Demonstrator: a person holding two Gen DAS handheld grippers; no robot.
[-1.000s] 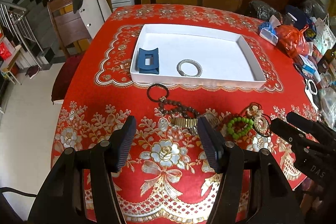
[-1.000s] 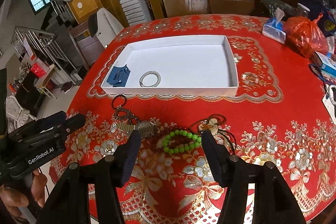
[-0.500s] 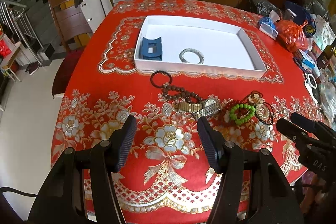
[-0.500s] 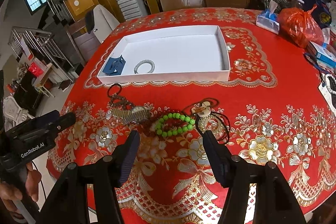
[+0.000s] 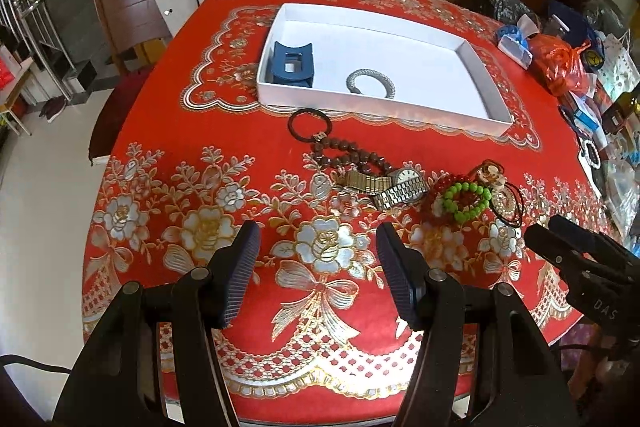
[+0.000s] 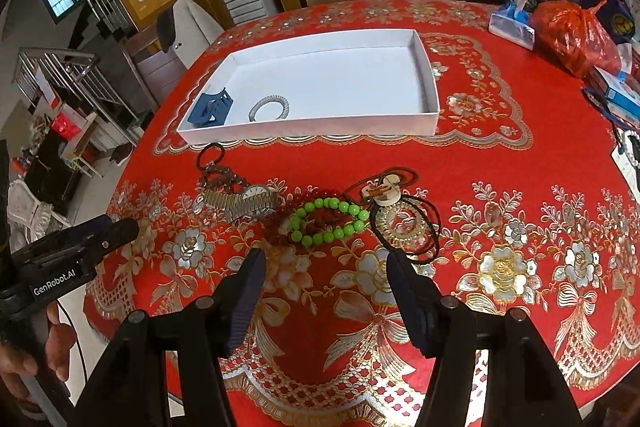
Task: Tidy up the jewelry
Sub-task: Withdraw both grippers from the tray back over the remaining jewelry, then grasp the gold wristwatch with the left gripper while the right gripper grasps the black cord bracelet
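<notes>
Jewelry row lies loose on the red tablecloth [image 5: 180, 155], in front of the white tray [image 5: 486, 87]. Left to right in the left wrist view: black hair tie [image 5: 310, 123], brown bead string [image 5: 348, 155], two metal-band watches [image 5: 384, 185], green bead bracelet [image 5: 466, 197] over red beads, then a pendant on black cord [image 5: 506, 201]. Tray already holds a blue hair clip [image 5: 292, 65] at its left end and a silver bracelet [image 5: 371, 83] near the middle; rest of it is bare.

Step, as I read it: between picks, lining up for the next piece. Most of the sorting looks undone.

Left gripper [image 5: 318, 267] has its jaws well apart, nothing between them, hanging over bare cloth short of the watches. Right gripper [image 6: 324, 277] is likewise spread and empty, sitting just short of the green bracelet, touching nothing.

Next move probably calls for dropping the right gripper forward onto the green beads, pinching one side of the loop cleanly without snagging the red strand or the black cord beside it, then carrying it into the tray.
</notes>
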